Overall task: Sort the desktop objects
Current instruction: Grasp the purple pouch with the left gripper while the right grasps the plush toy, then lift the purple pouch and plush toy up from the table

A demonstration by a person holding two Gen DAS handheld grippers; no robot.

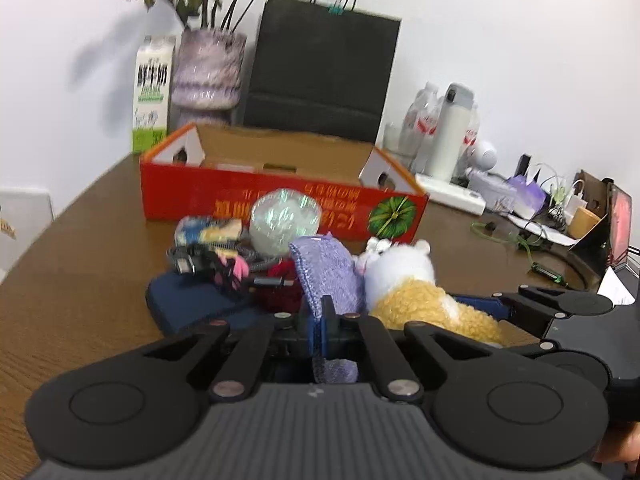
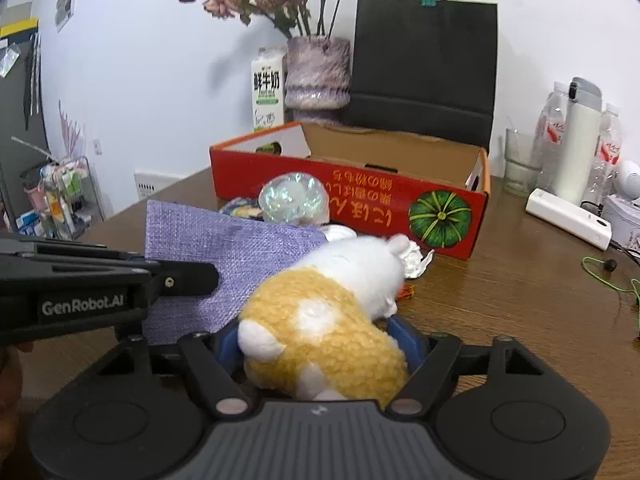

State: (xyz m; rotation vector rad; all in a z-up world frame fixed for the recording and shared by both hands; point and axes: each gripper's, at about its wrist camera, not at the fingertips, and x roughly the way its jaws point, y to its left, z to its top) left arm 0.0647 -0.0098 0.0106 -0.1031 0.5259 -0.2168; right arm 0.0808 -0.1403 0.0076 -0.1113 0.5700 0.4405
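Note:
My left gripper (image 1: 324, 320) is shut on a purple woven cloth (image 1: 326, 276), which stands up edge-on between its blue fingers. The cloth also shows flat in the right wrist view (image 2: 224, 256). My right gripper (image 2: 320, 340) is shut on a yellow and white plush hamster (image 2: 332, 312), seen beside the cloth in the left wrist view (image 1: 412, 284). An open red cardboard box (image 1: 280, 196) with a pumpkin print stands behind the pile, also in the right wrist view (image 2: 360, 192). An iridescent ball (image 1: 284, 220), a dark blue pouch (image 1: 192, 304), cables (image 1: 208, 260) and a red knit item (image 1: 280, 284) lie in front of it.
A milk carton (image 1: 152, 92), a vase of flowers (image 1: 208, 68) and a black paper bag (image 1: 320, 68) stand behind the box. Bottles and a white flask (image 1: 444, 128), a white power bank (image 2: 568, 220), cables and boxes crowd the table's right side. A crumpled tissue (image 2: 416, 260) lies by the box.

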